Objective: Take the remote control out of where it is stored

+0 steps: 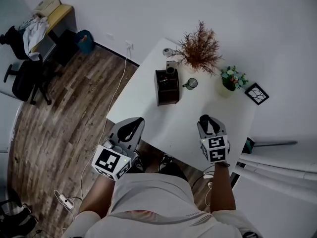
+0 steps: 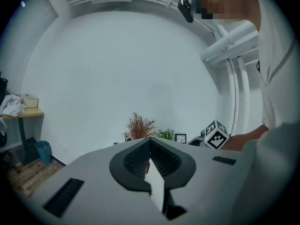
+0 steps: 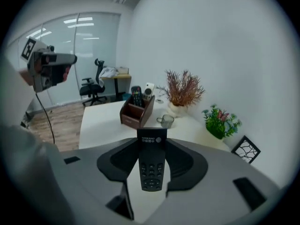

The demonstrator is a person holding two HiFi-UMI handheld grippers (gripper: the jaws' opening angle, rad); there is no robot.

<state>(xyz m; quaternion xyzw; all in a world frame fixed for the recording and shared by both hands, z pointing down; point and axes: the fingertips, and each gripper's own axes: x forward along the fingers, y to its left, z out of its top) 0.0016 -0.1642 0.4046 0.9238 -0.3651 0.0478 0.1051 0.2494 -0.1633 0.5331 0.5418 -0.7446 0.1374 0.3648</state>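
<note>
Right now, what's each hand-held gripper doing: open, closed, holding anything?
Left hand-held gripper: closed, nothing between its jaws.
Right hand-held gripper: closed on the black remote control.

Ahead of you, the white rectangular table [image 1: 148, 108] carries a bushy reddish-brown dried plant in a pale vase [image 1: 199, 48] with a small dark-green glass mug [image 1: 191, 84] near it. Further right sits a little green potted plant with pink blossoms [image 1: 233, 78], next to a black-framed square patterned tile [image 1: 256, 93]. Off to your left, on the brown wood-plank floor [image 1: 64, 133], there's a black wheeled office chair [image 1: 27, 78], a yellow-topped desk [image 1: 57, 15] heaped with pale clothing, a blue bin [image 1: 85, 40] and a trailing white cable [image 1: 116, 90].
</note>
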